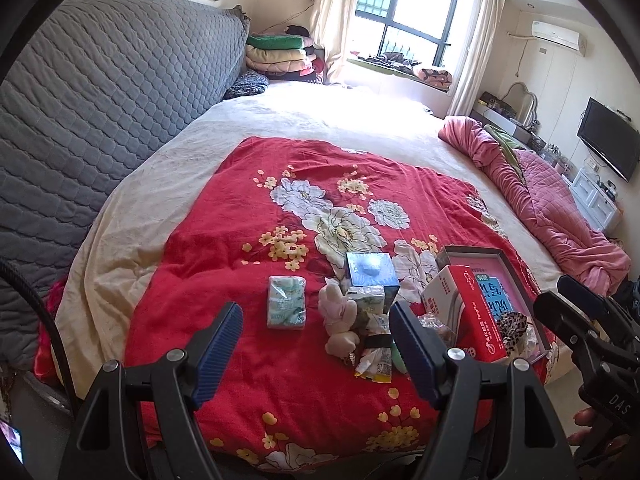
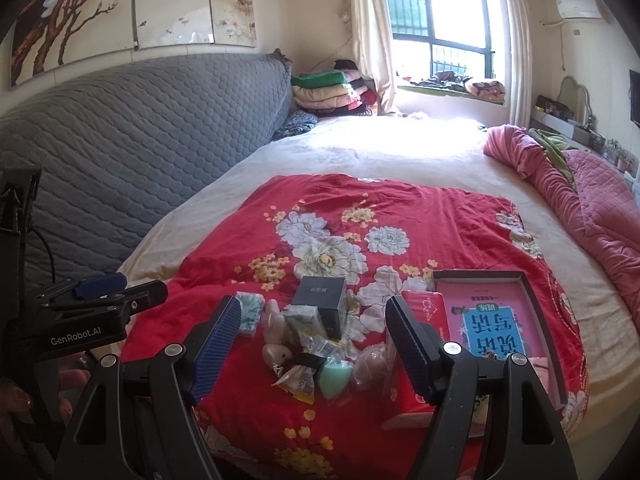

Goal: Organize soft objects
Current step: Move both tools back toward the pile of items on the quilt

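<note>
A small pile lies on the red floral quilt (image 1: pixel 248 216): a pink plush toy (image 1: pixel 339 316), a green tissue pack (image 1: pixel 286 301), a blue box (image 1: pixel 370 270), snack wrappers (image 1: pixel 374 364) and a mint-green sponge (image 2: pixel 334 376). The plush toy (image 2: pixel 276 338) also shows in the right wrist view. A red tissue box (image 1: pixel 468 312) leans on an open shallow box holding a pink book (image 2: pixel 486 320). My left gripper (image 1: pixel 316 352) is open and empty, just short of the pile. My right gripper (image 2: pixel 310 350) is open and empty over the pile.
A grey quilted headboard (image 1: pixel 100 100) runs along the left. A bunched pink duvet (image 1: pixel 540 192) lies at the right of the bed. Folded blankets (image 1: pixel 276 56) are stacked at the far corner by the window. A leopard-print item (image 1: pixel 514 326) lies in the shallow box.
</note>
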Demonstrator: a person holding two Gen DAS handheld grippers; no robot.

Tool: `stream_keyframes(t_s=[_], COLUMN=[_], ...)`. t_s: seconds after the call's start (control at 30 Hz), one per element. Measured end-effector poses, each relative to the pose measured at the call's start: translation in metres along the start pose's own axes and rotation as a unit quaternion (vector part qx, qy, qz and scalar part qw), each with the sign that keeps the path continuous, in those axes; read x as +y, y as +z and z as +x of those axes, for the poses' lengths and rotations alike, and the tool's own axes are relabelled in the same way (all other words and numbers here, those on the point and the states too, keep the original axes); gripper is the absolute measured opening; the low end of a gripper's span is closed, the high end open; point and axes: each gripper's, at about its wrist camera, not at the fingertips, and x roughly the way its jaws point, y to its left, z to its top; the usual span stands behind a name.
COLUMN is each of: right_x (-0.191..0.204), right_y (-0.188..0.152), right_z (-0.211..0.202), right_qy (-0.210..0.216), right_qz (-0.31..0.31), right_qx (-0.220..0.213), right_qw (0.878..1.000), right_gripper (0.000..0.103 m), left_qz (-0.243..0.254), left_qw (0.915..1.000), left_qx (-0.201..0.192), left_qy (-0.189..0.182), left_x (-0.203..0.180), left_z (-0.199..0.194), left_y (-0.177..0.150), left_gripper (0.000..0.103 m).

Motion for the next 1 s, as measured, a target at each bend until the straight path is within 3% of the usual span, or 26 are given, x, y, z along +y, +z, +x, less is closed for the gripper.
stream_keyframes(t_s=[0.43, 1.0], right_x=[0.008, 0.024], right_y=[-0.029, -0.075], right_z=[0.041, 0.112], right_qy=[0.002, 0.029], right_qz=[-0.017, -0.023], right_qx=[0.043, 0.127], right_qw=[0.999, 0.991], right_gripper=[0.076, 0.076], left_qz=[-0.033, -0.036], left_qw=[0.9988, 0.9949], left_qx=[0.031, 0.093], left_qy=[0.019, 0.015], left_x=[0.042, 0.048], left_z=[0.035, 0.098], left_y=[-0.020, -0.050], left_gripper=[0.075, 0.075])
